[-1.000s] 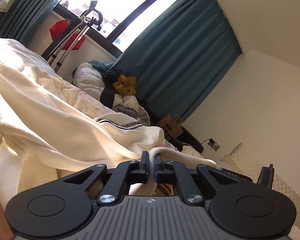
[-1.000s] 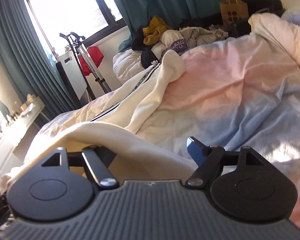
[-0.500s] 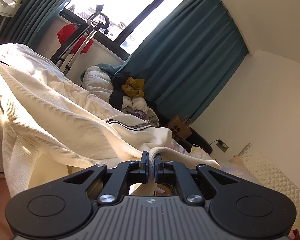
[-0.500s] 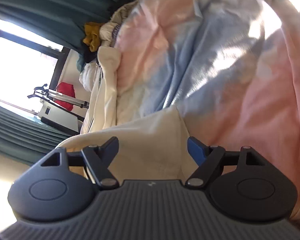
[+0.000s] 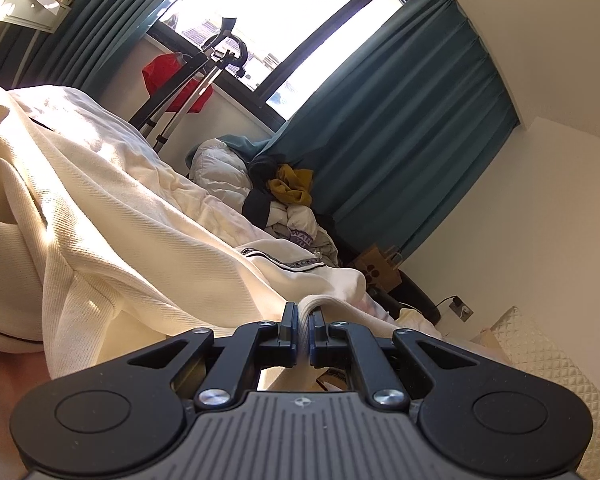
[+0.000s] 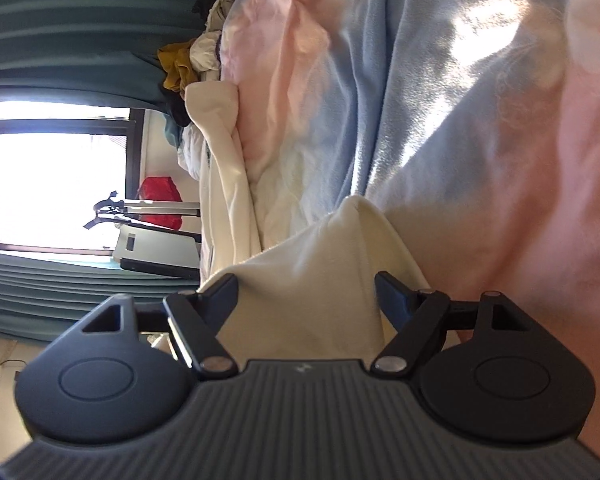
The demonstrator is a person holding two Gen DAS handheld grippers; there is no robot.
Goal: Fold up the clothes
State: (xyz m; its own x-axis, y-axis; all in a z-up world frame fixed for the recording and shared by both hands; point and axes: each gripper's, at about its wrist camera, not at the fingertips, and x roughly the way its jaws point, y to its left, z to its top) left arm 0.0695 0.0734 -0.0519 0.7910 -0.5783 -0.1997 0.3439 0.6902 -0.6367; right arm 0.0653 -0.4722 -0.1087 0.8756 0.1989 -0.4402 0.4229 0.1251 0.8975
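Observation:
A cream garment [image 5: 148,248] with a black-and-white striped trim [image 5: 284,262] lies stretched across the bed. My left gripper [image 5: 303,322] is shut on a folded edge of this garment. In the right wrist view, rolled sideways, a corner of the same cream garment [image 6: 312,280] lies between the spread fingers of my right gripper [image 6: 306,288], which is open. The cloth passes through the gap without being pinched.
The bed has a pink and blue blanket [image 6: 420,100]. A pile of clothes [image 5: 284,200] lies by the teal curtain [image 5: 400,132] under the window. A stand with a red item [image 5: 176,80] and a paper bag [image 5: 380,270] are beyond the bed.
The right gripper has rolled further onto its side and stays open over the garment corner. The left gripper keeps its hold and has shifted slightly.

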